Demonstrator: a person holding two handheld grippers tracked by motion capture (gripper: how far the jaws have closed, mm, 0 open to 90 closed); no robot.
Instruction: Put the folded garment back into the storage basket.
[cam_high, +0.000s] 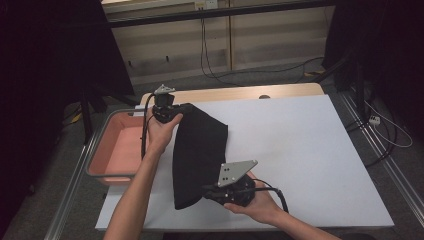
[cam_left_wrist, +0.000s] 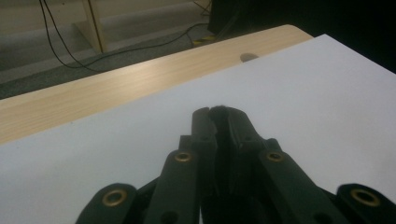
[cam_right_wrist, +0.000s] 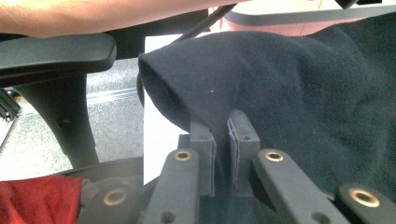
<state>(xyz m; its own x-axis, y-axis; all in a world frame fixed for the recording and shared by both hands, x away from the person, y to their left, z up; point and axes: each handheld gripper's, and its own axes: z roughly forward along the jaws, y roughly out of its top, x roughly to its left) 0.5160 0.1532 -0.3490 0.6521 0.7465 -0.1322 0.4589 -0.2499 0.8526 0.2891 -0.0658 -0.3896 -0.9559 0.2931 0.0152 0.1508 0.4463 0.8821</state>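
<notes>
Left gripper (cam_high: 167, 111): held up at the far left of the table (cam_high: 310, 150), its fingers (cam_left_wrist: 205, 126) closed on the top edge of the black cloth (cam_high: 200, 150) — in the left gripper view only a thin dark fringe of fabric peeks out between the tips.
Right gripper (cam_high: 212, 190): low and near the person, fingers (cam_right_wrist: 201, 140) closed on the cloth's lower edge; in the right gripper view the fabric runs down between the two pads.
Black cloth: stretched between the two pairs of fingers — it hangs from the left ones and slopes down toward the right ones, its lower part reaching the white table surface.
Fold: just beyond the right fingers, to their left in the right gripper view, the cloth forms a rounded open fold.
Pink tray (cam_high: 115, 150): beside the table's left edge, to the outer side of the left fingers, apart from the cloth.
Wooden strip (cam_left_wrist: 116, 88): the table's far edge, beyond the left fingers.
</notes>
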